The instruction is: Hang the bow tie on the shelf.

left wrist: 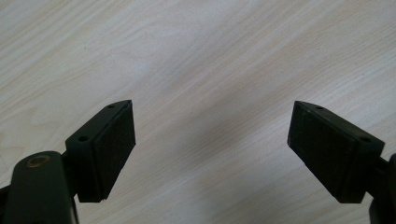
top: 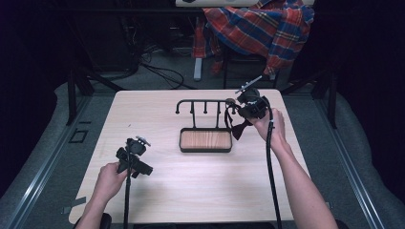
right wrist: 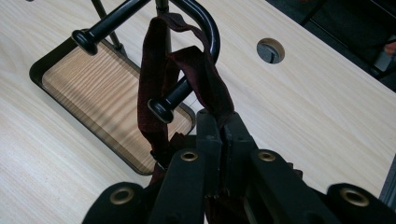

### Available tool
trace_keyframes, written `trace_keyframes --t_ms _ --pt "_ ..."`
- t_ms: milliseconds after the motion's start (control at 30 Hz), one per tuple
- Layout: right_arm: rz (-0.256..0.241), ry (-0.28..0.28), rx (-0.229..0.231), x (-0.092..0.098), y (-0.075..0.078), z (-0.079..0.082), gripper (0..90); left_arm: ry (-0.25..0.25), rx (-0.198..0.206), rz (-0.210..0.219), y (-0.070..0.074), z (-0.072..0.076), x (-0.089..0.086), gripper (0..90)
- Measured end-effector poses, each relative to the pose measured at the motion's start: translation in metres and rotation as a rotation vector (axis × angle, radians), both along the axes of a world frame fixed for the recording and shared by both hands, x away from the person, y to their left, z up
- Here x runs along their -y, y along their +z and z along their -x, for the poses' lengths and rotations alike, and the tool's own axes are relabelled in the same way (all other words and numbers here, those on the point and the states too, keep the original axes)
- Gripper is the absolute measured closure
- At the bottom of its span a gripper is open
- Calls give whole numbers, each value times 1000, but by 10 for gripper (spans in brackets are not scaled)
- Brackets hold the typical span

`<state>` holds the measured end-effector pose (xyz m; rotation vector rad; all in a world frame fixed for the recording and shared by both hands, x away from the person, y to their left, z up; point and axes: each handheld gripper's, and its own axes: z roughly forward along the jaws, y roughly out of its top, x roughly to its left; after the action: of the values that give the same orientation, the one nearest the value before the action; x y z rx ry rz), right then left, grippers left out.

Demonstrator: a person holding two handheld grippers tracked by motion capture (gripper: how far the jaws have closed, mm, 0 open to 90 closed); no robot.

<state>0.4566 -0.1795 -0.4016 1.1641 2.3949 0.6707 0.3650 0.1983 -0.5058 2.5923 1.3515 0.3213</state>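
A black metal rack (top: 204, 103) with hooks rises from a wood-bottomed tray (top: 206, 140) at the table's middle. A dark red ribbon (right wrist: 159, 70) is looped over the rack's right-hand curved hook (right wrist: 205, 28) and hangs down beside the tray (right wrist: 102, 88). My right gripper (right wrist: 223, 122) is shut on the ribbon just below the hook; in the high view the right gripper (top: 244, 110) sits at the rack's right end with the ribbon (top: 237, 128) dangling under it. My left gripper (left wrist: 212, 140) stands open over bare tabletop, seen in the high view as the left gripper (top: 138, 167) near the front left.
A light wooden table (top: 162, 191) carries the tray. A round cable hole (right wrist: 270, 50) lies in the tabletop beyond the hook. A plaid shirt (top: 260, 26) drapes over a chair behind the table, with cables on the floor (top: 162, 71).
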Motion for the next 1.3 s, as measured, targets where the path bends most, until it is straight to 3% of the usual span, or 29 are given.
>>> trace_keyframes --t_ms 300,1033,1300 --pt "-10 -19 -19 1 -6 -4 873 -1 2 0 0 0 0 152" --pt "-51 -8 -83 0 -26 -7 843 -1 1 -1 0 0 1 152" --pt "-65 1 -103 0 -26 -7 781 0 0 -3 0 1 2 151"
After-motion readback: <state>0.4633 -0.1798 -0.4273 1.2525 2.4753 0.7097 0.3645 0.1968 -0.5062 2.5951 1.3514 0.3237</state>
